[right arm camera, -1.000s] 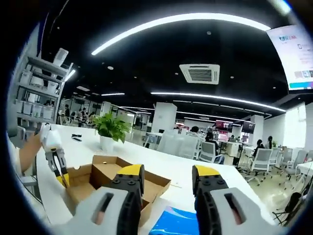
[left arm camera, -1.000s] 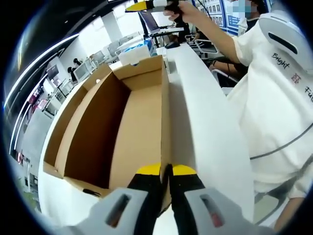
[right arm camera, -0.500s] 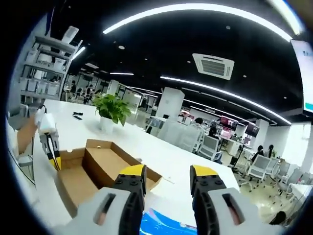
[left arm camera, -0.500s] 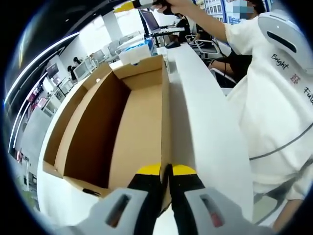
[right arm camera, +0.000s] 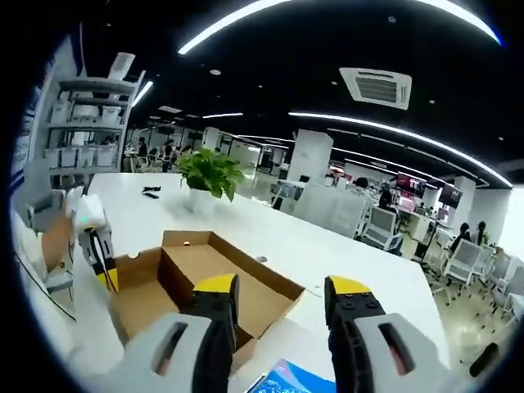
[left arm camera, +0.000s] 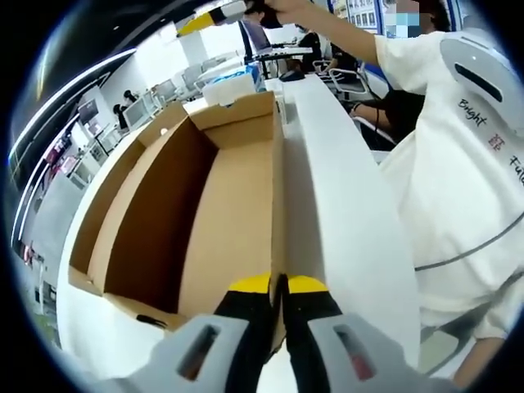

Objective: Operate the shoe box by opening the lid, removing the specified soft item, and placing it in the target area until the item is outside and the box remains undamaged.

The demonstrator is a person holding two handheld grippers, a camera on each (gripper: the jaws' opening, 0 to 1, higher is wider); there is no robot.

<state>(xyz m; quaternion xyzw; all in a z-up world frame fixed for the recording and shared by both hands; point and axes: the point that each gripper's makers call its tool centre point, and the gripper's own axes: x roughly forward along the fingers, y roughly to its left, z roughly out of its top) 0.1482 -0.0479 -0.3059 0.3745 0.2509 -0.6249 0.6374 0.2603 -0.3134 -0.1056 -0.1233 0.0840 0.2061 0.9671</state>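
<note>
An open brown cardboard shoe box (left arm camera: 221, 205) lies on a white table (left arm camera: 344, 188), and its inside looks bare. My left gripper (left arm camera: 278, 285) is shut on the top edge of the box's side wall. In the right gripper view the same box (right arm camera: 205, 266) sits below and to the left, with the left gripper (right arm camera: 105, 274) at its near-left wall. My right gripper (right arm camera: 282, 299) is open, held in the air above the table with nothing between its fingers. It also appears at the top of the left gripper view (left arm camera: 201, 20). A blue soft-looking packet (right arm camera: 291, 381) lies on the table under the right gripper.
A person in a white shirt (left arm camera: 458, 164) stands close along the table's right side. A potted plant (right arm camera: 211, 172) stands farther back on the table. Shelves (right arm camera: 82, 123) rise at the left, office chairs (right arm camera: 467, 262) at the right. A white and blue item (left arm camera: 233, 82) lies past the box's far end.
The right gripper has swung to the left in the left gripper view and stays open in the air. The left gripper keeps its hold on the box wall, and the box has not moved.
</note>
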